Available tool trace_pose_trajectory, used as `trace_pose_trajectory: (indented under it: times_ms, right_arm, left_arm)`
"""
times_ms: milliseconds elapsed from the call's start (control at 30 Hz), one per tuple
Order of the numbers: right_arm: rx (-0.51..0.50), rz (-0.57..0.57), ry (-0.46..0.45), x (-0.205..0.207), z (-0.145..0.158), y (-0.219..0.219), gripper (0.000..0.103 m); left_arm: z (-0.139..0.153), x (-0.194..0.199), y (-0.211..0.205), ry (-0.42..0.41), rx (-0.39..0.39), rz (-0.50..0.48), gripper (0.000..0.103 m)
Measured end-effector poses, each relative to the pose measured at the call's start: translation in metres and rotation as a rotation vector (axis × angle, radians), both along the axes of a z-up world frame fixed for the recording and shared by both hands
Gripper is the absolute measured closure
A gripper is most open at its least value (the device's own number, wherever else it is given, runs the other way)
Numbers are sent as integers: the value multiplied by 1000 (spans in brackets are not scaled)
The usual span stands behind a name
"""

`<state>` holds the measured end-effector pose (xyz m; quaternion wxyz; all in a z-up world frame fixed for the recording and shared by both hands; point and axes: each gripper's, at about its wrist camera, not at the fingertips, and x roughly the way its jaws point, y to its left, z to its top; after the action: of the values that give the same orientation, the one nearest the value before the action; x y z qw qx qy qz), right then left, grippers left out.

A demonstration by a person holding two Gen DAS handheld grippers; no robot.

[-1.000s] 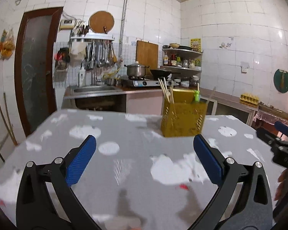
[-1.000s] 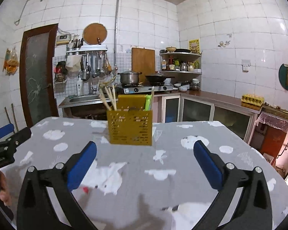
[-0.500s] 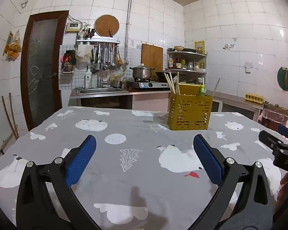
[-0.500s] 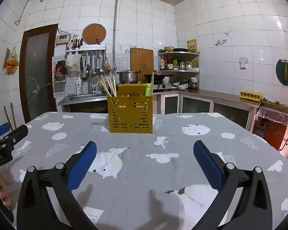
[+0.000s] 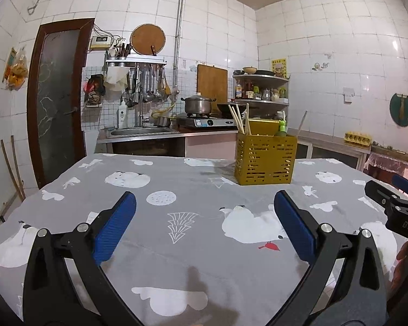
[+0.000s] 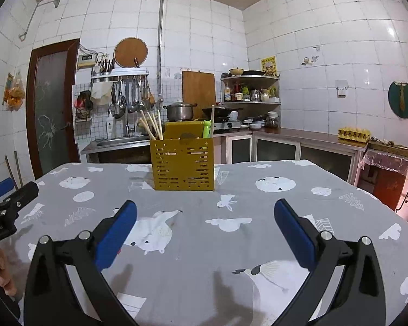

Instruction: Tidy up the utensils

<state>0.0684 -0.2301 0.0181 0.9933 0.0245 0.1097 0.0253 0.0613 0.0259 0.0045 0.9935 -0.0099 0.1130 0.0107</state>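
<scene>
A yellow slotted utensil holder (image 5: 265, 160) stands on the grey patterned tablecloth (image 5: 193, 233), far from both grippers; it also shows in the right wrist view (image 6: 184, 164). Wooden chopsticks (image 5: 238, 119) and a green-handled utensil (image 5: 281, 129) stick up from it; the chopsticks (image 6: 152, 127) also show in the right wrist view. My left gripper (image 5: 204, 217) is open and empty, low over the table. My right gripper (image 6: 204, 220) is open and empty, and shows at the right edge of the left wrist view (image 5: 394, 203).
A kitchen counter with a sink (image 5: 141, 131), a stove with a pot (image 5: 197, 106) and corner shelves (image 5: 259, 89) runs behind the table. A dark door (image 5: 57, 100) is at the left. An egg tray (image 6: 353, 134) sits on the right counter.
Both cameras tilted up and levelled off, so the holder sits lower in view. Both grippers stayed open and empty.
</scene>
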Motion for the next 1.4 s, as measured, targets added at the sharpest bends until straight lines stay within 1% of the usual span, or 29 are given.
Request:
trace_pose_trajectory:
  times_ms: [933,1400]
  right_arm:
    - [-15,-18,-2,1,1,0,4]
    - [-17,-18,-2,1,0,0,4]
  left_arm:
    - [0,-7,-4,-26,5,6,5]
    - [0,-7,-4,-25,1,6,5]
